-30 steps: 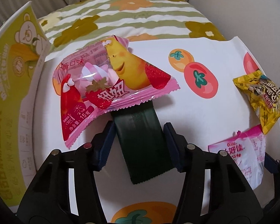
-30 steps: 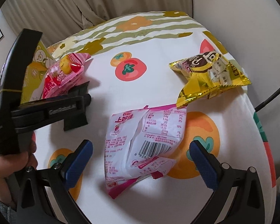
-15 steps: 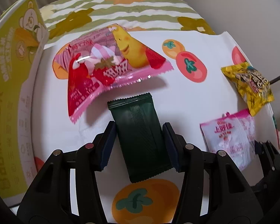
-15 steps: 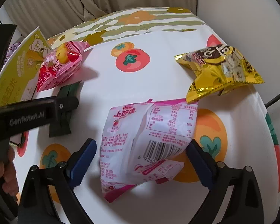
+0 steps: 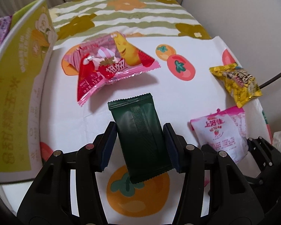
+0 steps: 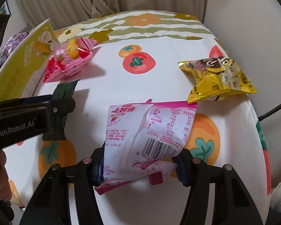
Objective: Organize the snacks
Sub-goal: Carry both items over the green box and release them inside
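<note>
Counter under fruit-print cloth carries your snacks; green box stands along its left edge; your right tongs have just been closing and now clench the white-pink packet near the front edge; your left tongs clench the dark green packet, lifted clear of the cloth.

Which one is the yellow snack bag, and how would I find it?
Look at the table with the fruit-print cloth and go to its right edge. The yellow snack bag lies there, just beyond the pink-and-white packet held in the right gripper. It is the only shiny gold one.
</note>
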Action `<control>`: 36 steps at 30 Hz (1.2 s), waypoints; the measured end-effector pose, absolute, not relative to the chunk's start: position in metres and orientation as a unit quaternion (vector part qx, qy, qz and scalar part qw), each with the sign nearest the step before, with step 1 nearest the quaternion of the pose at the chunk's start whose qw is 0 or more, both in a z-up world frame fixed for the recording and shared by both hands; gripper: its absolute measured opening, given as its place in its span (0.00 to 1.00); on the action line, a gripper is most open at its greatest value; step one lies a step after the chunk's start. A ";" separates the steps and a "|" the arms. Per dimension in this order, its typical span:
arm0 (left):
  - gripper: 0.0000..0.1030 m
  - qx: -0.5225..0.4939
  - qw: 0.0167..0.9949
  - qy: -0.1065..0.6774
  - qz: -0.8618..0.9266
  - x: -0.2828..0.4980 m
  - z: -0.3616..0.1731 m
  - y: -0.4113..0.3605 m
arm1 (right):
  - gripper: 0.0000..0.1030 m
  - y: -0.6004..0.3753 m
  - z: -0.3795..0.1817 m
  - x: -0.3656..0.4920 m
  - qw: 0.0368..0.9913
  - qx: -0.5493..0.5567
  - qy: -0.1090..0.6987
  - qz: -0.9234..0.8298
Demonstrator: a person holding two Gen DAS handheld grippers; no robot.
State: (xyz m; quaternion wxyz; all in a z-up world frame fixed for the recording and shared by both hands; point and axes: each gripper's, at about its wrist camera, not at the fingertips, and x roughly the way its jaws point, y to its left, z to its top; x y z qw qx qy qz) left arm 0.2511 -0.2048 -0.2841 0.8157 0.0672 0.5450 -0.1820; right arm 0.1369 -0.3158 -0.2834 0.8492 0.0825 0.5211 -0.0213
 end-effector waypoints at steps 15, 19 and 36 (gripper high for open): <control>0.46 0.003 0.878 0.451 -0.157 0.210 -0.146 -0.166 | 0.52 -0.296 -0.177 0.108 0.889 0.061 0.449 0.061; 0.46 -0.016 0.896 0.423 -0.136 0.210 -0.108 -0.135 | 0.52 -0.279 -0.139 0.119 0.901 0.055 0.419 0.097; 0.46 -0.022 0.912 0.398 -0.100 0.289 -0.059 0.032 | 0.52 -0.131 -0.075 0.193 0.909 0.047 0.373 0.180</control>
